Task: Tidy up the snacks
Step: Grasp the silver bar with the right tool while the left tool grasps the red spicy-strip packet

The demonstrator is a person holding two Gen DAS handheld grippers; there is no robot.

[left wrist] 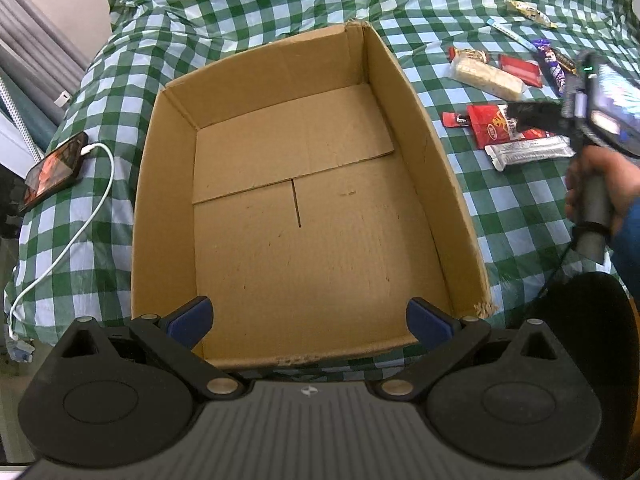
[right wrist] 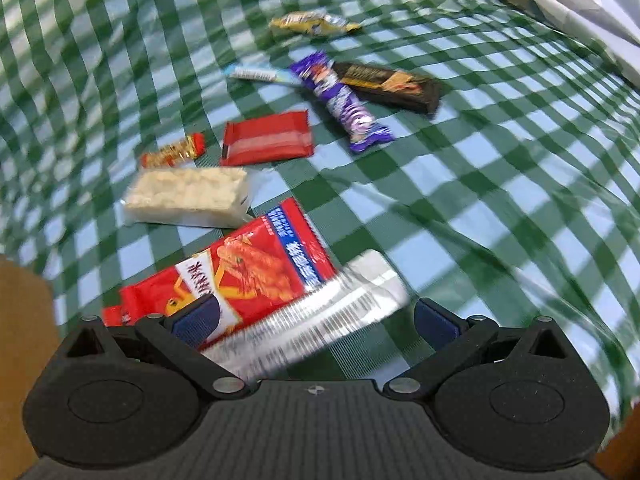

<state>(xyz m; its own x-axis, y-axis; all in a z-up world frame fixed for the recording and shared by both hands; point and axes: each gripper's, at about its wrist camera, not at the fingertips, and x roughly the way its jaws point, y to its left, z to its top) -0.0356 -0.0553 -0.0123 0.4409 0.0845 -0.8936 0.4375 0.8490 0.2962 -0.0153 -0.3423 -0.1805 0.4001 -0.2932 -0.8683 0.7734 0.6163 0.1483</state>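
Nothing is packed yet: the box (left wrist: 304, 208) is empty, all snacks (right wrist: 224, 200) lie on the worktop right of it, and both grippers' jaws are apart, holding nothing.

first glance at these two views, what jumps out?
The big open cardboard box, with nothing inside, fills the left wrist view on the green checked tablecloth, with the left tongs open over its near edge. To its right lies a scatter of wrapped snacks; the right tongs, open, hover over a red snack pack and a silver bar.
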